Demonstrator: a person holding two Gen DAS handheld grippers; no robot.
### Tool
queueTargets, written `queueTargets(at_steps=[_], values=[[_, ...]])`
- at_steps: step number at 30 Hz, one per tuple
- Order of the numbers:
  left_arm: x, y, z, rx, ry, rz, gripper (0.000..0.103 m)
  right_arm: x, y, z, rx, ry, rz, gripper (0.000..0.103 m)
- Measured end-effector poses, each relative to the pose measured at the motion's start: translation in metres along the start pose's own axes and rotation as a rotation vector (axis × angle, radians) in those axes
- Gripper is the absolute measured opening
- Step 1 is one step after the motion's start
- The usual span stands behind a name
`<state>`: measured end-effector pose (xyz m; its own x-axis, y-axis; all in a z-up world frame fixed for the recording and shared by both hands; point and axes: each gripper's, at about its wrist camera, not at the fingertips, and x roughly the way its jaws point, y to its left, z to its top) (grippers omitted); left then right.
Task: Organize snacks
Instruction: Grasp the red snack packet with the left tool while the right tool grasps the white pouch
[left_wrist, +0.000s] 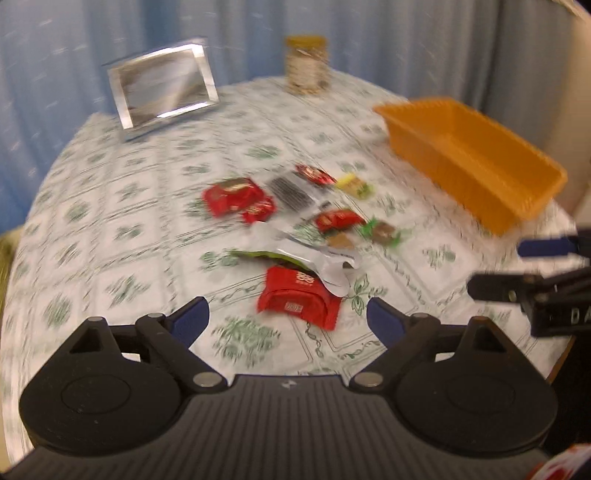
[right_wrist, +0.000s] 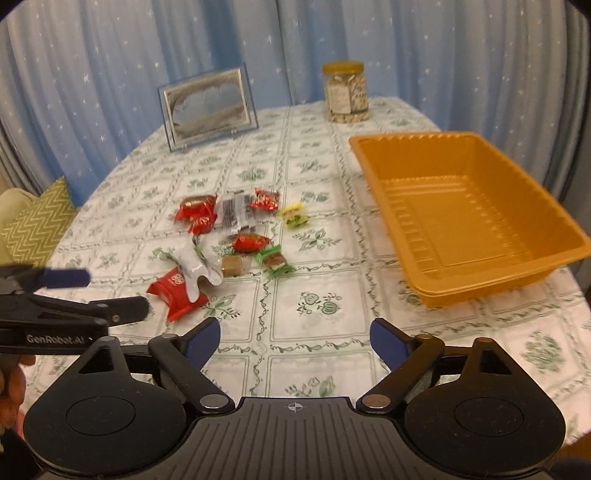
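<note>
Both tongs hang over the worktop (right_wrist: 314, 325), spread wide and gripping nothing: the left tongs (left_wrist: 288, 317) above a red packet (left_wrist: 299, 301), the right tongs (right_wrist: 295, 334) above bare cloth. Beyond lie the mixed snacks (right_wrist: 240, 236), heaped close. Farther right sits the empty orange tray (right_wrist: 469, 218). The risk, I judge: a torn silver wrapper (right_wrist: 195, 269) overlaps the packet, so a grab may drag both or scatter neighbours.
</note>
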<state>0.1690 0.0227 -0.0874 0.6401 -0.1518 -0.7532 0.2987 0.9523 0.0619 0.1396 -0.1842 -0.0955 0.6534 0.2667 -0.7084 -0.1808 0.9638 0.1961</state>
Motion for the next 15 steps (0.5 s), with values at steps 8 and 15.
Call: queueTargets(at_steps=[8, 15], values=[[0.051, 0.005, 0.001, 0.105, 0.027, -0.064, 0.079, 0.034, -0.005, 0.003, 0.020, 0.033, -0.016, 0.086], [0.056, 0.004, 0.000, 0.139, 0.008, -0.123, 0.052, 0.046, -0.005, 0.005, 0.027, 0.043, -0.023, 0.086]])
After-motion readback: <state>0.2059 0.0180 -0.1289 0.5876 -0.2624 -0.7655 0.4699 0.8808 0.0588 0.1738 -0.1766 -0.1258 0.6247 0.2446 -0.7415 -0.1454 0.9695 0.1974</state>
